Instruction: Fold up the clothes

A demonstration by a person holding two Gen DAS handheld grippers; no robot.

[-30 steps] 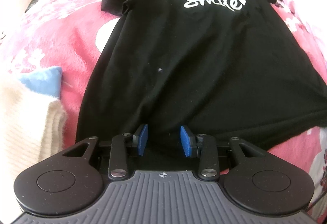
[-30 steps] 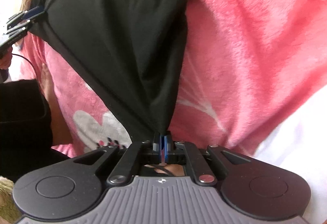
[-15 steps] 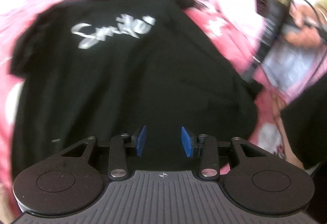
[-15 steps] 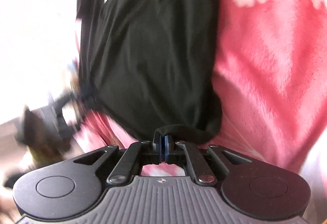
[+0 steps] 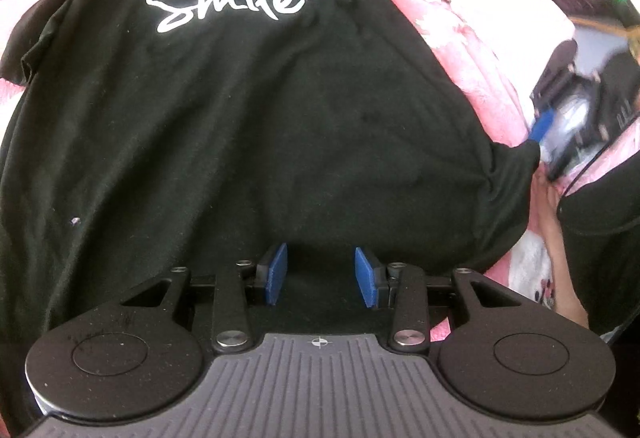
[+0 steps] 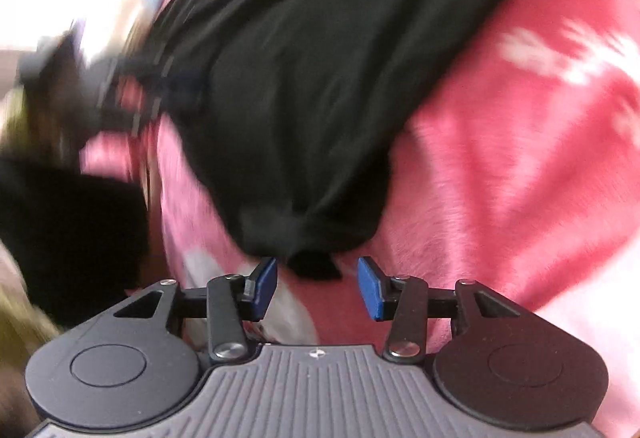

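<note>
Right gripper (image 6: 317, 286) jaws had just been opening, black T-shirt (image 5: 256, 126) hem released onto pink blanket (image 6: 500, 166); left gripper (image 5: 321, 272) unclenched, gripping nothing.

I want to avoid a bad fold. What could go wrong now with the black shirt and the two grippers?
1. The right gripper has just been opening; its pads no longer press the black shirt, so the bunched hem corner may stay crumpled on the pink blanket.
2. The left gripper stands apart over the cloth, gripping nothing; closing here could pinch one layer only.
3. The left sleeve lies uneven.
</note>
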